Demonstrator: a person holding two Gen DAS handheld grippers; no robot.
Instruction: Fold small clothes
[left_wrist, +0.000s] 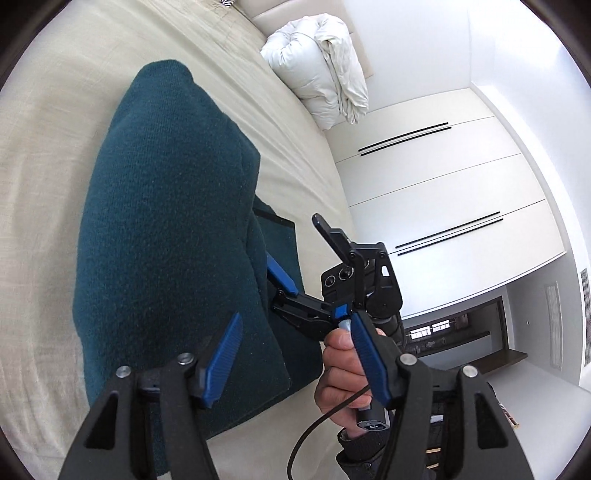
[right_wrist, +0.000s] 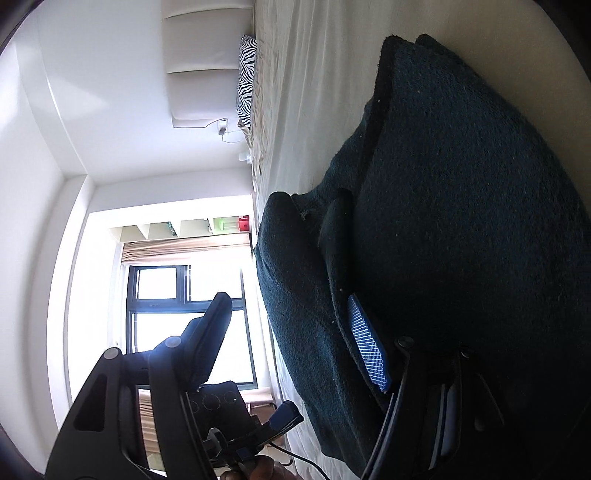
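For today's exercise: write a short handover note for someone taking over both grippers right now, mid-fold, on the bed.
Left gripper: open, holding nothing, hovering over the near edge of the teal sweater.
Right gripper: jaws apart, one finger against a fold of the sweater; it grips nothing firmly.
The sweater lies on the bed sheet, partly folded, with one layer doubled over. A white duvet and a zebra pillow are at the head end.
Done: first fold, apparently.
Left: probably fold again, flatten and tidy the edges.
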